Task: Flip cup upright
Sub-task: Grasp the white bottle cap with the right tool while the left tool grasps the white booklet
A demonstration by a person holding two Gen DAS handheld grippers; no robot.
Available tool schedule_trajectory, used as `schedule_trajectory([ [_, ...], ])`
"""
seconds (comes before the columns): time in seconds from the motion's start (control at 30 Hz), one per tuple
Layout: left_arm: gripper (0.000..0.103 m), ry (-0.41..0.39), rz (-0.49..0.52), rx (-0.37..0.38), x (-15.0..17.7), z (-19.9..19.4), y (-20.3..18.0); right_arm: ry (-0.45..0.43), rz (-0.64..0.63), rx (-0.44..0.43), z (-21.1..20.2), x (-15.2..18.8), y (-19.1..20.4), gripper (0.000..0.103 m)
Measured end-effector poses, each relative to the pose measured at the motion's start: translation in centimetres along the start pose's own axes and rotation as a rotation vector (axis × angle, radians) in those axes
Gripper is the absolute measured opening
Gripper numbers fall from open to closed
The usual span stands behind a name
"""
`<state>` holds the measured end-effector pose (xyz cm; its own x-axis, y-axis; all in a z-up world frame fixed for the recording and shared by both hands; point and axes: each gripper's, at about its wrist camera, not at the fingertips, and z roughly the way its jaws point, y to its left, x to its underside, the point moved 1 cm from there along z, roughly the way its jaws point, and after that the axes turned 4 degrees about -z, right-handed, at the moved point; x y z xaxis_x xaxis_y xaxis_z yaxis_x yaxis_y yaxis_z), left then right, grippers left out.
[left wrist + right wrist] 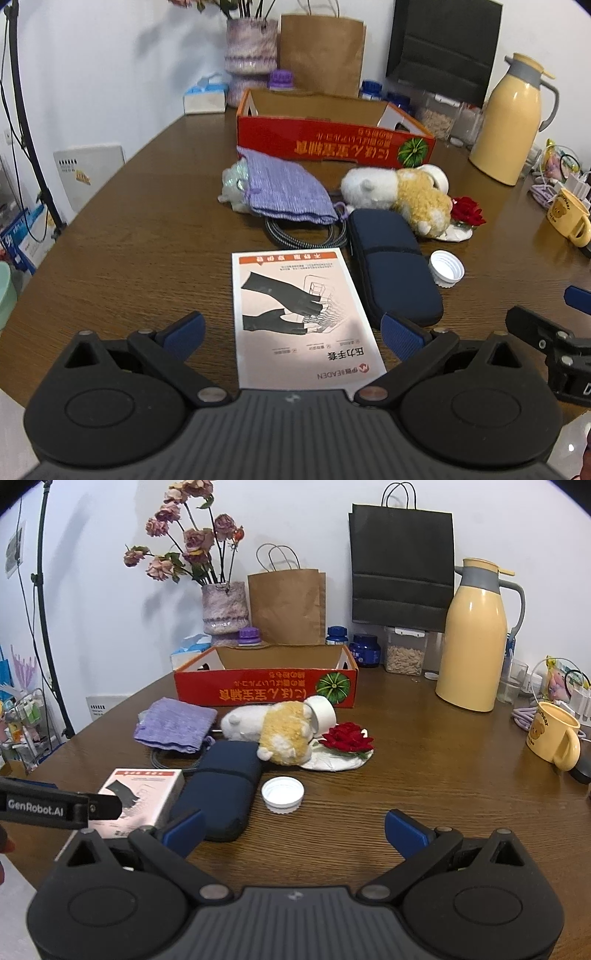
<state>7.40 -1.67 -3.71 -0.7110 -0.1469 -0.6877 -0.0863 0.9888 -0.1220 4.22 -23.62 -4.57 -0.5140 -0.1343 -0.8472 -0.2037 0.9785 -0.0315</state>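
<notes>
Both grippers hover low over the near worktop [424, 746], fingers spread and empty, left gripper [291, 332] and right gripper [295, 829] alike, while the white cup [323, 712] lies tipped behind the plush toy [273, 731], so reaching it comes next.

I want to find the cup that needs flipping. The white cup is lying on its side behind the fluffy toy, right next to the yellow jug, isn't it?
Not quite. The white cup does lie on its side behind the fluffy toy, but it is next to the red box, not the yellow jug. The jug stands far off to the right, as the right wrist view shows.
</notes>
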Motion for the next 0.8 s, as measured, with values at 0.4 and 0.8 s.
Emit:
schedule_trajectory([
  [0.4, 0.103, 0.135, -0.058, -0.006, -1.6, 3.2, -0.4, 0.027, 0.016, -0.005, 2.5, 0.4, -1.7, 0.103],
  [0.8, 0.103, 0.180, -0.041, -0.063, -2.0, 5.1, -0.9, 0.050, 0.024, -0.018, 4.7, 0.5, -2.6, 0.103],
])
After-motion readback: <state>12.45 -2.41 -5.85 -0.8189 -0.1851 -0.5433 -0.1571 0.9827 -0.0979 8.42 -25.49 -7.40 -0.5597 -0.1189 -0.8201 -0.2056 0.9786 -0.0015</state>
